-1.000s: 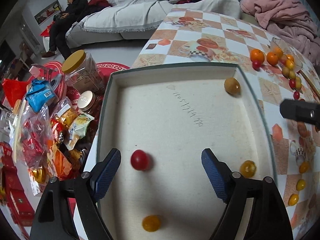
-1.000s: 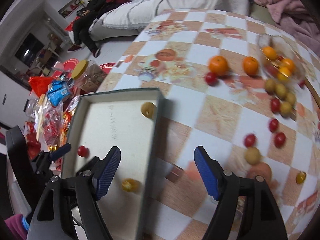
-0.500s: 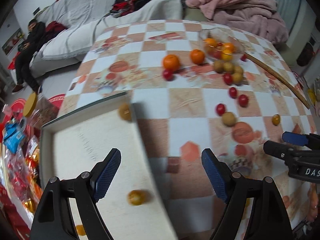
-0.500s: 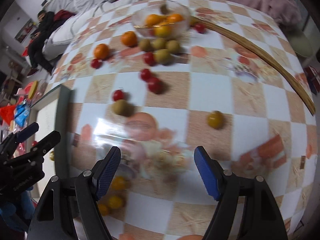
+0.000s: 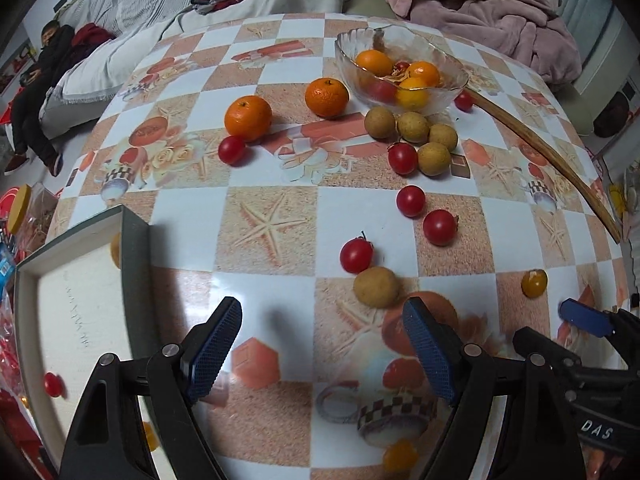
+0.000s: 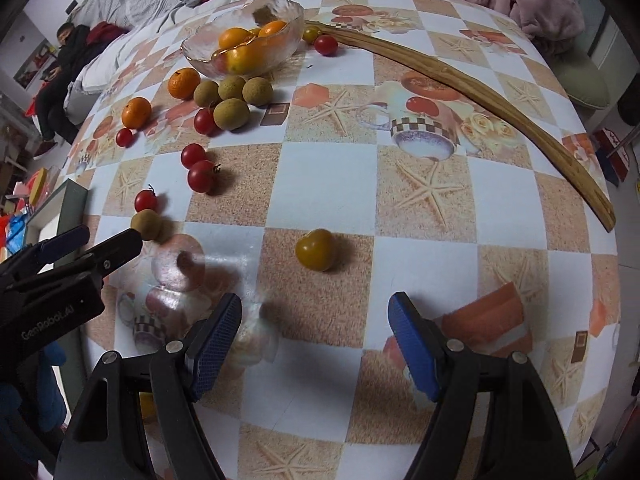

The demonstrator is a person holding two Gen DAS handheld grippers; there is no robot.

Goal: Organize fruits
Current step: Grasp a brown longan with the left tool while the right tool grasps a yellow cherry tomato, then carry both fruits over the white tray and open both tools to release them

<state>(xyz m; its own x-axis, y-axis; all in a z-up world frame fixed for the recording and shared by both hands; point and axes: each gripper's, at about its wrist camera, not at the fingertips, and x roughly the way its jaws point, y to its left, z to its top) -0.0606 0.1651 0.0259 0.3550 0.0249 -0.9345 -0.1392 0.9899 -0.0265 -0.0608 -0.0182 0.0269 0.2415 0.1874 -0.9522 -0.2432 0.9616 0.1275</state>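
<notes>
Up close in the left wrist view, the left gripper [image 5: 322, 344] hung wide apart and empty above the checkered tablecloth [image 5: 272, 224]. A brown longan [image 5: 376, 286] sat just past its right finger, touching a red cherry tomato [image 5: 356, 255]. The box tray [image 5: 136, 248] lay at the left edge, with a small red tomato [image 5: 53, 384] inside. The glass bowl [image 5: 400, 68] of oranges stood at the top.

In the right wrist view, the right gripper [image 6: 314, 340] was also spread open, holding nothing, with a yellow tomato [image 6: 316, 249] on the cloth just ahead of its fingers.
</notes>
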